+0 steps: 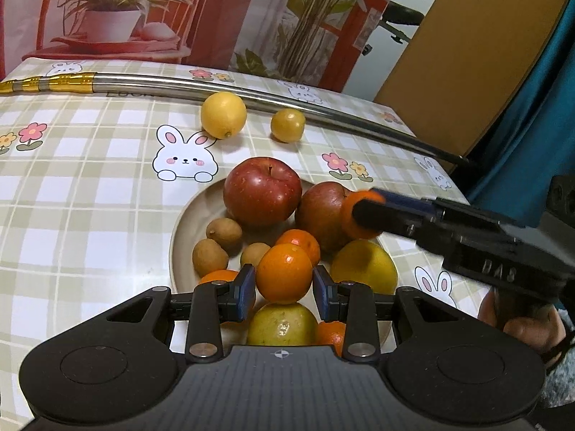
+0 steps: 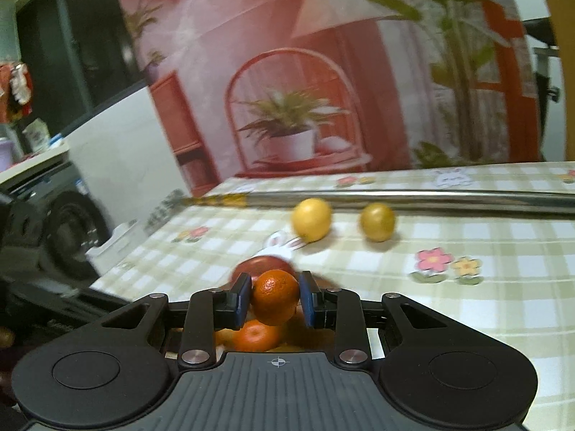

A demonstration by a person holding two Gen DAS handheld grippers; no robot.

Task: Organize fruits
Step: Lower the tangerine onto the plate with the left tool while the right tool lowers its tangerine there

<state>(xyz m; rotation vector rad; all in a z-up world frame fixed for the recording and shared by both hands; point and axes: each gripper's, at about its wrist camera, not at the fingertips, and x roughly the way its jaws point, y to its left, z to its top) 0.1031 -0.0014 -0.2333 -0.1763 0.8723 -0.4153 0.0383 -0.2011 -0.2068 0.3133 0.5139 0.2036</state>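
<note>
Both grippers are loaded here. The left gripper (image 1: 284, 289) has its blue pads pinched on a round orange mandarin (image 1: 284, 273), holding it just above the pile in the shallow beige plate (image 1: 179, 230). The right gripper (image 2: 275, 300) is clamped tight on a second small orange mandarin (image 2: 275, 296), and from the left camera that fruit hangs at the plate's right rim, right beside the darker red apple (image 1: 321, 213).

In the plate: 2 red apples, the big glossy one (image 1: 262, 192) at the back, 3 small brown kiwi-like fruits (image 1: 210, 256), more mandarins, a yellow-green apple (image 1: 282, 323) directly under the left grip, and a large yellow citrus (image 1: 363, 265). Out on the checked bunny tablecloth (image 1: 90, 186), a yellow lemon (image 1: 223, 115) and a smaller dull-yellow round fruit (image 1: 287, 125) sit near a long steel pole with gold fittings (image 1: 161, 86).

Risks now. The right camera's view is smeared, so that hand looks to be travelling; a smooth round fruit gripped by 2 flat pads could squirt out on a quick swing. The 2 grippers work close together over 1 crowded plate, so a clash is possible. Nudging the heap could send fruit rolling over the low rim and across the cloth. And a hard squeeze may bruise soft peel.
</note>
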